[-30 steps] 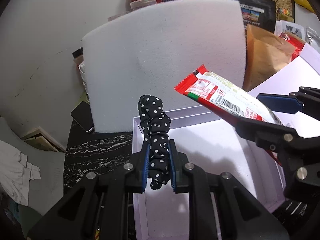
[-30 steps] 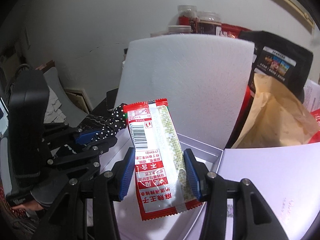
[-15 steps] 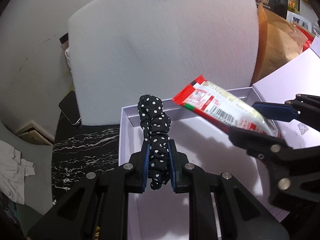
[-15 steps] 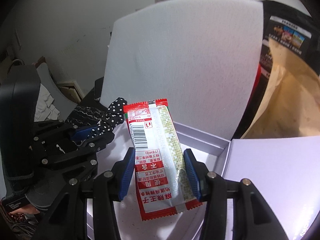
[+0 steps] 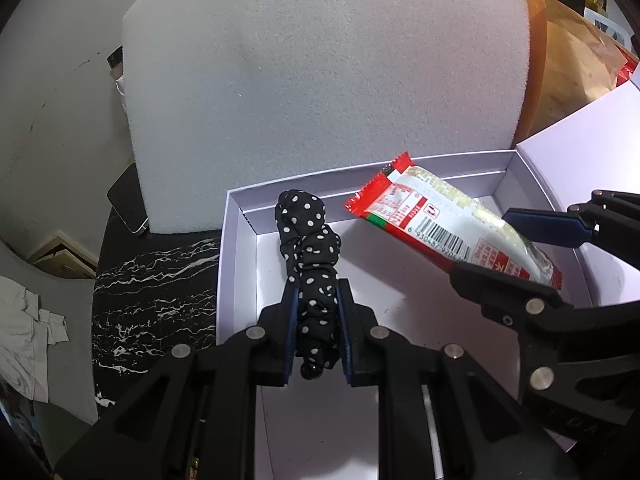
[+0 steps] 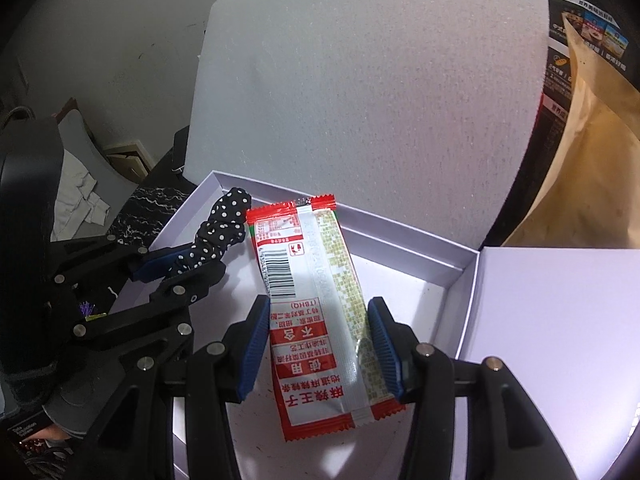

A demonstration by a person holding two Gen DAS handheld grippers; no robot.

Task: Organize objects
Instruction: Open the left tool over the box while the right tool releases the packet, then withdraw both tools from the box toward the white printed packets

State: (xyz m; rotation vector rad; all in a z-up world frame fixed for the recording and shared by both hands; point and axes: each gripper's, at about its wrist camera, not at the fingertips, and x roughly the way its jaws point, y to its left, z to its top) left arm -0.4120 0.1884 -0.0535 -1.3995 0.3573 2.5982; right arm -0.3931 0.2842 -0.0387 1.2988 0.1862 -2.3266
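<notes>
My left gripper [image 5: 316, 308] is shut on a black scrunchie with white dots [image 5: 308, 248], which sticks up and forward over the left part of an open white box [image 5: 232, 264]. My right gripper [image 6: 320, 332] is shut on a red, white and green snack packet [image 6: 316, 304], held flat over the box [image 6: 460, 292]. The packet [image 5: 440, 224] hangs to the right of the scrunchie, a little apart from it. In the right wrist view the left gripper [image 6: 176, 268] and its scrunchie [image 6: 220, 232] sit to the left of the packet.
A big white foam sheet [image 5: 320, 80] stands upright just behind the box. The box lid [image 6: 560, 320] lies at the right. A brown paper bag [image 6: 592, 160] and dark packages rise behind it. A phone [image 5: 128, 204] leans at the left on the black marble top [image 5: 156, 288].
Both grippers have come down with their loads and now hang closer over the inside of the box. The foam sheet fills more of both views. Neither grip has changed.
</notes>
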